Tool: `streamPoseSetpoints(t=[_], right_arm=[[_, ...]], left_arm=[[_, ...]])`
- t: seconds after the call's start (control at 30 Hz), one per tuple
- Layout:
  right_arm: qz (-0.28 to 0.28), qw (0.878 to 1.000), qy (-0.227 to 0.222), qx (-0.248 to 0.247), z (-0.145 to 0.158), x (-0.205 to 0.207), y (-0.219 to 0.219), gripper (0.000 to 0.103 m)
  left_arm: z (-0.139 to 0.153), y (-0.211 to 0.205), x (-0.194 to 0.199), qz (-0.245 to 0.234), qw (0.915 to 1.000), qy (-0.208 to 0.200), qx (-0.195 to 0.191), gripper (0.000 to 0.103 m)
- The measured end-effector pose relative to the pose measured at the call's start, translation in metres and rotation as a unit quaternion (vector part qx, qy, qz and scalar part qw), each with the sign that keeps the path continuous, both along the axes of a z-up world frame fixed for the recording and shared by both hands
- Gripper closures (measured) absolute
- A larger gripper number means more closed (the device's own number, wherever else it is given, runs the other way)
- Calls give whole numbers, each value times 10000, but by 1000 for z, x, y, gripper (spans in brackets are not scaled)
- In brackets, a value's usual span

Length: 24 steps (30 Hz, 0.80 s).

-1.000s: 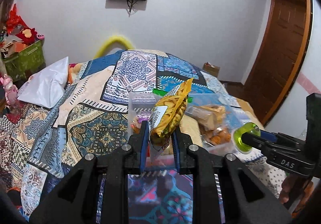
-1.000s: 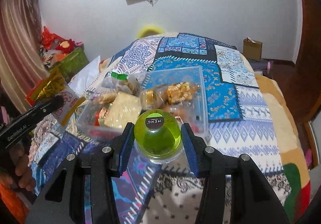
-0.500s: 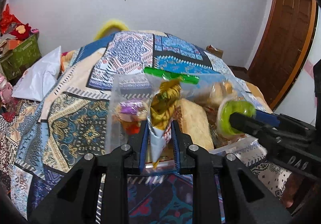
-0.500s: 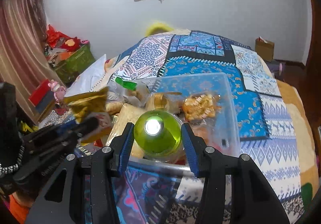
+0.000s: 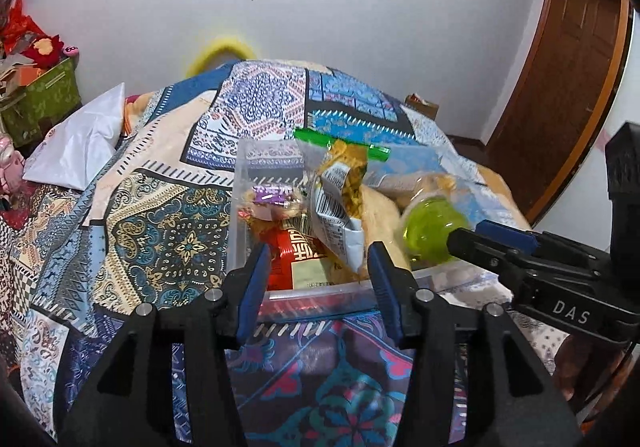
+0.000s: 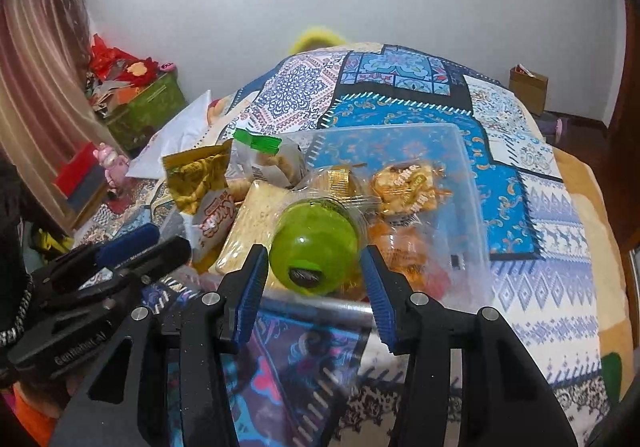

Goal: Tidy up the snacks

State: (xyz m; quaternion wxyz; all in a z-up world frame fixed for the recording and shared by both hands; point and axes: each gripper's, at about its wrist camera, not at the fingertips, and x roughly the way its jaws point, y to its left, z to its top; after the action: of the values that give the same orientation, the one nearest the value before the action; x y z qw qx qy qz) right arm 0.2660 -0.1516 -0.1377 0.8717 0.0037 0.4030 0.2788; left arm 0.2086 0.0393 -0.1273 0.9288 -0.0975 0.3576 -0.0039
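A clear plastic bin (image 5: 236, 215) (image 6: 468, 183) on the patterned bedspread holds several snack packets. My left gripper (image 5: 318, 271) is open at the bin's near rim; the yellow chip bag (image 5: 344, 203) (image 6: 200, 177) lies in the bin just beyond its fingers, free of them. My right gripper (image 6: 314, 271) is open, with the green jelly cup (image 6: 314, 251) (image 5: 432, 231) between its spread fingers, resting on the packets in the bin. The right gripper also shows in the left wrist view (image 5: 492, 243), and the left gripper in the right wrist view (image 6: 132, 247).
The bin holds a red packet (image 5: 298, 253), a pale flat cracker pack (image 6: 256, 219), orange wrapped pastries (image 6: 408, 183) and a bag with a green zip strip (image 5: 340, 143). A white pillow (image 5: 80, 143) lies left. A wooden door (image 5: 568, 79) stands right.
Both grippers opened. The left let go of the yellow chip bag, which dropped into the bin. The right let go of the green jelly cup, which tipped onto the packets.
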Motion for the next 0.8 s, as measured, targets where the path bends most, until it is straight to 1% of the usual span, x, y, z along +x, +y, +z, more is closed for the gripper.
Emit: streamPoseSetpoints(t=[0.1,0.2,0.3,0.33,0.37,0.4,0.43,0.47,0.5,0.53,0.57,0.6,0.63,0.67,0.73,0.8], right_arm=[[-39,9999,-118,78,13,-9,-9,57],[-99,9993,-303,203,33,-21,-19,57],[-149,9977,-580,303,58,-38,-31,56],[-159,9971,-661,332,65,-43,-33,55],[-165,9963,-759,378,74,-50,-36,50],[-167,9951,-872,431,83,-57,-39,43],[-183,9939,-978,467,90,-63,-41,39],[-219,9921,-1129,499,98,-71,-44,34],[-242,9903,-1269,517,106,-79,-46,32],[-243,9884,-1406,527,113,-87,-48,32],[-230,9864,-1534,537,122,-96,-50,30],[-226,9850,-1620,553,127,-102,-51,25],[-234,9832,-1713,581,133,-109,-53,22],[-247,9818,-1786,603,137,-115,-54,18],[-282,9779,-1970,637,145,-126,-57,15],[-315,9754,-2086,636,150,-135,-59,11]], left_arm=[[18,1,-13,-6,9998,-186,-34,53],[41,0,-29,-38,9990,-442,-19,53],[67,-5,-49,-127,9969,-775,26,53],[78,-7,-58,-162,9956,-918,58,53],[85,-9,-65,-186,9946,-1016,77,51],[94,-10,-73,-202,9932,-1140,96,47],[103,-11,-80,-208,9915,-1283,116,44],[110,-13,-87,-216,9898,-1401,140,43],[118,-14,-95,-225,9878,-1528,176,41],[125,-16,-102,-226,9861,-1635,215,36],[130,-17,-108,-215,9844,-1728,252,33],[136,-18,-115,-199,9824,-1833,286,27],[141,-20,-122,-186,9804,-1939,311,19],[146,-21,-130,-177,9778,-2061,338,15],[154,-22,-141,-129,9741,-2221,403,3],[159,-24,-150,-81,9719,-2305,469,1]])
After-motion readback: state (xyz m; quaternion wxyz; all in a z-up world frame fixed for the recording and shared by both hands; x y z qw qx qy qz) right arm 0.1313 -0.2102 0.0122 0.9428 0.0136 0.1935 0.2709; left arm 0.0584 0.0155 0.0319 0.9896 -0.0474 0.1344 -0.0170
